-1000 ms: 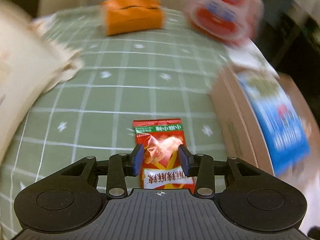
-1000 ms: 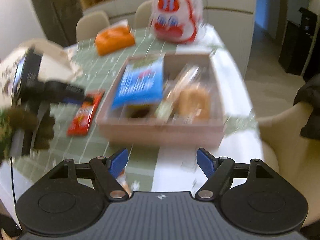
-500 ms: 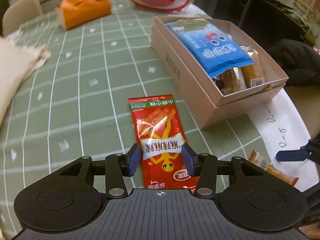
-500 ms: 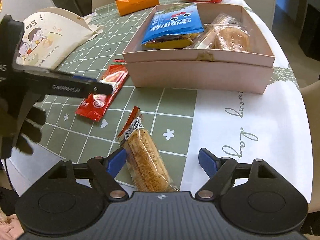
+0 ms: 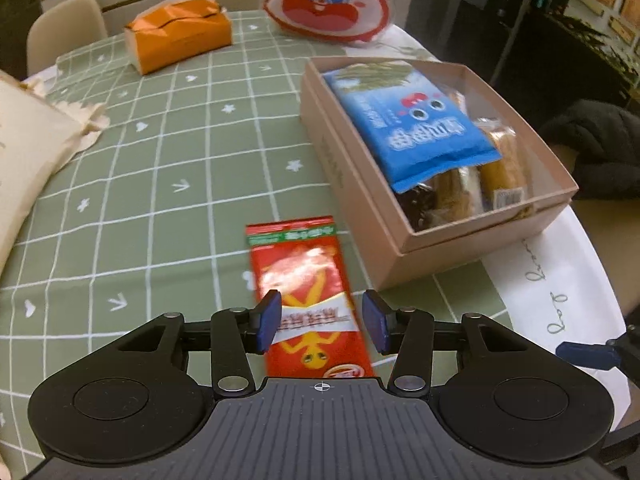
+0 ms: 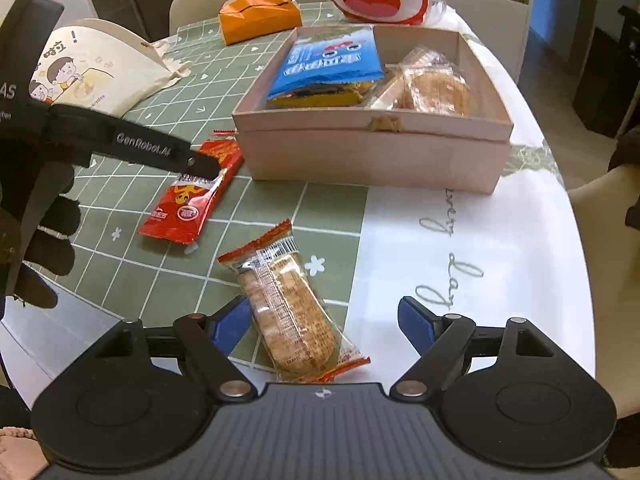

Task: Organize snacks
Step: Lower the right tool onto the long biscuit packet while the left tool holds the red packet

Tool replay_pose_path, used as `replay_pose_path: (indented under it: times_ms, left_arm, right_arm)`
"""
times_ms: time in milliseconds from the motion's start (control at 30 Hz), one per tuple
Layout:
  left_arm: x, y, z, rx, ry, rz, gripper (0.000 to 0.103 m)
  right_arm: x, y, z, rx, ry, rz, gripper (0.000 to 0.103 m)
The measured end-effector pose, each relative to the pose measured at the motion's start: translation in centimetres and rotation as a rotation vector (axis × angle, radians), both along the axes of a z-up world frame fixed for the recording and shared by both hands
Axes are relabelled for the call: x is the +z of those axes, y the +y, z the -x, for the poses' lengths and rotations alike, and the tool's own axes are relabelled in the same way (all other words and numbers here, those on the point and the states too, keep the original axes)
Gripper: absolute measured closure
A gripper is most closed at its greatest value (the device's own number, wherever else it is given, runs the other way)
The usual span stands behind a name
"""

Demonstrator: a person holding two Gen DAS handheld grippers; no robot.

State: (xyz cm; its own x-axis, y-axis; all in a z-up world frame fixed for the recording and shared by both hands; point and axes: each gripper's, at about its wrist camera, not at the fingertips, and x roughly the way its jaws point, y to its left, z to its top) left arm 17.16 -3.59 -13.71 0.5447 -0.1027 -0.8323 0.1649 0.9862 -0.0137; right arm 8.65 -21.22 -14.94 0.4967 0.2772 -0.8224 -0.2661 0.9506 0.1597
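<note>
Right wrist view: a green checked tablecloth covers the table, bearing a pink cardboard box that holds a blue snack bag and wrapped pastries. The left gripper hangs over a red snack packet lying flat beside the box; its jaws have just been opening and straddle the packet without pinching it. The right gripper stands spread wide over a clear-wrapped biscuit pack near the table edge, not gripping it.

Left tongs opened wider astride red packet, right tongs lowered over biscuit pack
</note>
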Motion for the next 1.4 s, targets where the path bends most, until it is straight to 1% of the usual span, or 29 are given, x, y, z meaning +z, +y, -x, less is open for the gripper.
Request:
replay_pose_path:
  times_ms: [67, 100, 133, 167, 200, 233, 267, 333, 400, 433, 467, 500, 533, 567, 700, 767, 867, 933, 1000, 1033, 1067, 1100, 1200, 1267, 1400]
  left_arm:
    - [-0.6, -1.1, 0.0, -0.034, 0.02, -0.053, 0.052]
    - [-0.7, -1.7, 0.2, -0.055, 0.01, -0.092, 0.052]
    - [-0.8, -2.1, 0.3, -0.068, 0.007, -0.115, 0.049]
    - [-0.9, -2.4, 0.4, -0.078, 0.009, -0.122, 0.043]
    - [-1.0, -2.4, 0.4, -0.082, 0.014, -0.109, 0.039]
    - [-1.0, -2.2, 0.2, -0.084, 0.022, -0.082, 0.029]
    - [-1.1, -2.0, -0.1, -0.088, 0.033, -0.048, 0.022]
    - [-0.9, -1.6, -0.4, -0.082, 0.045, -0.01, 0.021]
    - [-0.6, -1.0, -0.4, -0.06, 0.033, 0.0, 0.025]
    - [-0.5, -0.8, -0.3, -0.043, 0.016, -0.027, 0.028]
    - [-0.5, -0.6, -0.2, -0.026, -0.003, -0.069, 0.028]
    - [-0.7, -0.3, -0.3, -0.013, -0.003, -0.097, 0.028]
    - [-1.0, 0.2, -0.5, 0.001, 0.018, -0.104, 0.026]
    - [-1.2, 0.7, -0.8, 0.019, 0.042, -0.087, 0.025]
    - [-1.4, 1.3, -1.4, 0.035, 0.061, -0.038, 0.023]
    - [-1.6, 0.9, -1.7, 0.031, 0.057, -0.047, 0.019]
    - [-1.9, 0.5, -2.0, 0.026, 0.057, -0.068, 0.017]
    - [-1.9, 0.4, -2.2, 0.026, 0.055, -0.066, 0.018]
    - [-1.9, 0.6, -2.1, 0.023, 0.05, -0.068, 0.023]
    - [-1.8, 0.6, -1.9, 0.018, 0.044, -0.075, 0.03]
    - [-1.7, 0.8, -1.6, 0.007, 0.04, -0.074, 0.042]
    - [-1.5, 1.1, -1.3, 0.004, 0.043, -0.066, 0.045]
    - [-1.1, 2.0, 0.3, 0.007, 0.073, -0.022, 0.046]
    - [-1.0, 2.4, 2.3, 0.001, 0.091, -0.012, 0.046]
    - [-1.1, 3.1, 6.1, -0.006, 0.136, 0.004, 0.046]
  right_arm:
    - [-0.3, 0.0, 0.0, -0.004, 0.009, -0.009, 0.022]
    - [-0.4, 0.1, 0.0, -0.004, 0.012, -0.008, 0.022]
    - [-0.5, 0.2, 0.0, -0.004, 0.016, -0.003, 0.022]
    - [-0.7, 0.4, 0.0, -0.002, 0.017, 0.006, 0.022]
    - [-0.8, 0.6, 0.2, 0.0, 0.008, 0.015, 0.021]
    - [-0.9, 0.7, 0.3, 0.006, 0.0, 0.027, 0.02]
    - [-0.9, 1.0, 0.5, 0.014, -0.008, 0.042, 0.019]
    - [-1.1, 1.7, 0.9, 0.031, -0.028, 0.076, 0.017]
    - [-1.4, 2.5, 1.5, 0.048, -0.059, 0.124, 0.016]
    - [-1.4, 2.7, 1.9, 0.053, -0.076, 0.127, 0.016]
    - [-1.4, 2.8, 2.0, 0.055, -0.079, 0.12, 0.016]
    - [-1.5, 2.9, 2.2, 0.055, -0.079, 0.113, 0.014]
    - [-1.5, 2.9, 2.3, 0.053, -0.083, 0.112, 0.012]
    - [-1.6, 2.9, 2.4, 0.048, -0.09, 0.109, 0.012]
    - [-1.8, 3.0, 2.6, 0.033, -0.105, 0.104, 0.008]
    - [-1.9, 3.1, 2.7, 0.027, -0.106, 0.104, 0.006]
    - [-1.9, 3.2, 2.7, 0.021, -0.108, 0.105, 0.004]
    - [-2.0, 3.2, 2.7, 0.017, -0.111, 0.103, 0.004]
    - [-2.0, 3.2, 2.8, 0.014, -0.116, 0.101, 0.004]
    - [-2.0, 3.2, 2.9, 0.013, -0.119, 0.101, 0.004]
    - [-2.1, 3.2, 2.9, 0.014, -0.12, 0.1, 0.004]
    - [-2.1, 3.1, 2.8, 0.016, -0.118, 0.1, 0.004]
    - [-1.8, 3.0, 2.6, 0.035, -0.101, 0.1, 0.005]
    - [-1.5, 2.8, 2.3, 0.04, -0.094, 0.09, 0.005]
    - [-0.5, 3.1, 2.4, 0.063, -0.125, 0.068, 0.005]
